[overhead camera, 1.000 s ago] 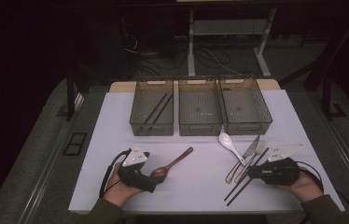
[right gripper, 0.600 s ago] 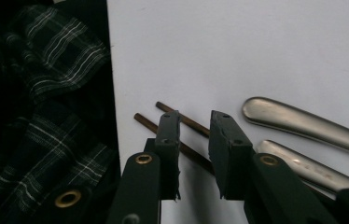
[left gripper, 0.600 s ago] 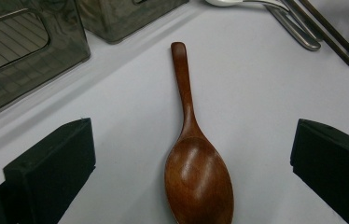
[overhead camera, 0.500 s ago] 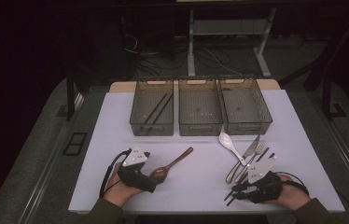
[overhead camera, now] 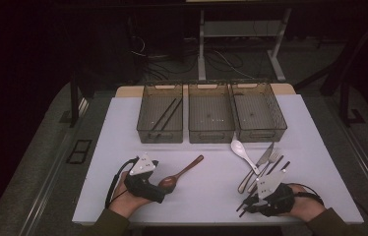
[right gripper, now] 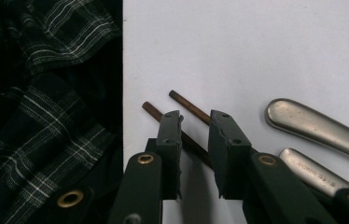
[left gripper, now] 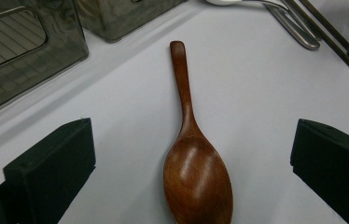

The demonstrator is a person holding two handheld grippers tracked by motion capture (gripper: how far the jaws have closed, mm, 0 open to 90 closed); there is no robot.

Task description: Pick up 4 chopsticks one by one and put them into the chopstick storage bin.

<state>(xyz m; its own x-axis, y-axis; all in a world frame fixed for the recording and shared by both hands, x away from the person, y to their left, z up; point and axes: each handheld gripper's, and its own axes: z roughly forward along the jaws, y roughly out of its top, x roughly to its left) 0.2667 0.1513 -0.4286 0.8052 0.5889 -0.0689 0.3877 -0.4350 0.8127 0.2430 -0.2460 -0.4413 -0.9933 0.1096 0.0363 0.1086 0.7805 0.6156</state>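
Your right gripper [right gripper: 196, 140]: jaws narrowed over near ends of dark chopsticks [right gripper: 184, 105], just been closing; pads press or not, can't tell. Since a second ago it moved from beside the cutlery to lower right table edge. Pickup seems underway.

Your left gripper [left gripper: 189, 163]: jaws wide, unmoved, wooden spoon [left gripper: 196, 177] lying between, untouched. Three bins [overhead camera: 210, 118] upper centre.

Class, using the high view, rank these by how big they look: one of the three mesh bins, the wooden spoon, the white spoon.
1. Left mesh bin
2. Wooden spoon
3. White spoon; it lies slightly farther away, so the spoon ranking is less certain.
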